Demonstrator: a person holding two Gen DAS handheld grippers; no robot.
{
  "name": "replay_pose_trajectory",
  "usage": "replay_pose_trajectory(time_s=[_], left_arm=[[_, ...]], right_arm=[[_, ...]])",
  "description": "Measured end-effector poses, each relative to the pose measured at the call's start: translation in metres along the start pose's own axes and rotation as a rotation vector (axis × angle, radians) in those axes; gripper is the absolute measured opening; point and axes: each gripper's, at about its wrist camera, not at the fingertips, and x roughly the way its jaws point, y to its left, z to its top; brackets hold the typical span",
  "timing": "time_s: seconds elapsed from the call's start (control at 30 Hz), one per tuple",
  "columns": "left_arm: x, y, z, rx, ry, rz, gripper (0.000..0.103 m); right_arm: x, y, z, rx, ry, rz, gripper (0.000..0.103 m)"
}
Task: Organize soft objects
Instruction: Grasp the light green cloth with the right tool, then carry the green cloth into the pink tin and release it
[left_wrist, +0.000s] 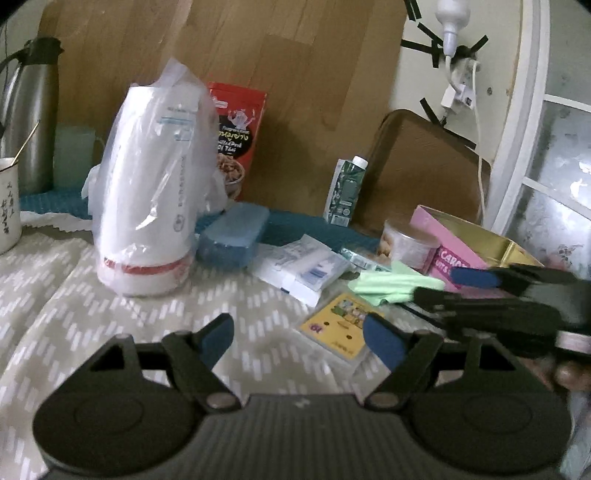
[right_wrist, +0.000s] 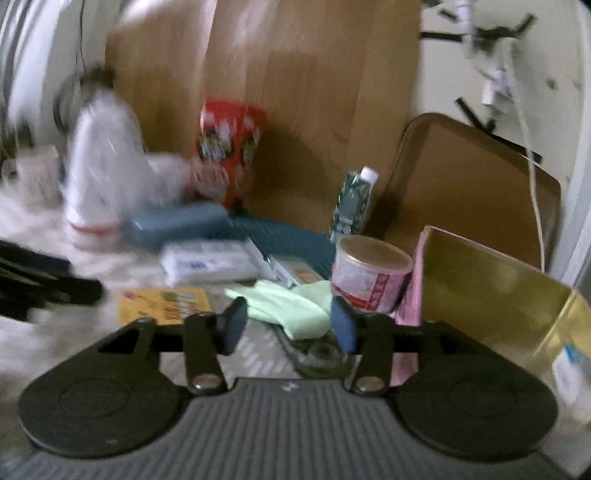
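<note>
A light green cloth (left_wrist: 399, 286) lies crumpled on the patterned tablecloth (left_wrist: 147, 325), next to a pink box with a gold inside (left_wrist: 454, 240). In the right wrist view the cloth (right_wrist: 291, 306) lies just ahead of my right gripper (right_wrist: 290, 325), which is open and empty over its near edge. My left gripper (left_wrist: 299, 338) is open and empty above the tablecloth, left of a yellow card packet (left_wrist: 340, 325). A white tissue pack (left_wrist: 303, 264) lies behind it. The right gripper (left_wrist: 436, 286) enters the left wrist view from the right.
A white jug in a plastic bag (left_wrist: 147, 192), a blue plastic box (left_wrist: 232, 234), a red snack bag (left_wrist: 236, 136), a small carton (left_wrist: 345, 192) and a round tub (right_wrist: 369, 273) stand around. A steel flask (left_wrist: 29, 118) and a mug (left_wrist: 7, 203) are at far left.
</note>
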Motion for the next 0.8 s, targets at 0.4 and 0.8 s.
replay_pose_trajectory(time_s=[0.4, 0.8], left_arm=[[-0.004, 0.014, 0.002, -0.086, 0.02, -0.104, 0.078], [0.032, -0.063, -0.001, -0.077, 0.358, -0.308, 0.06]], right_arm=[[-0.043, 0.009, -0.018, 0.043, -0.025, 0.105, 0.013], [-0.087, 0.01, -0.072, 0.27, 0.044, 0.257, 0.014]])
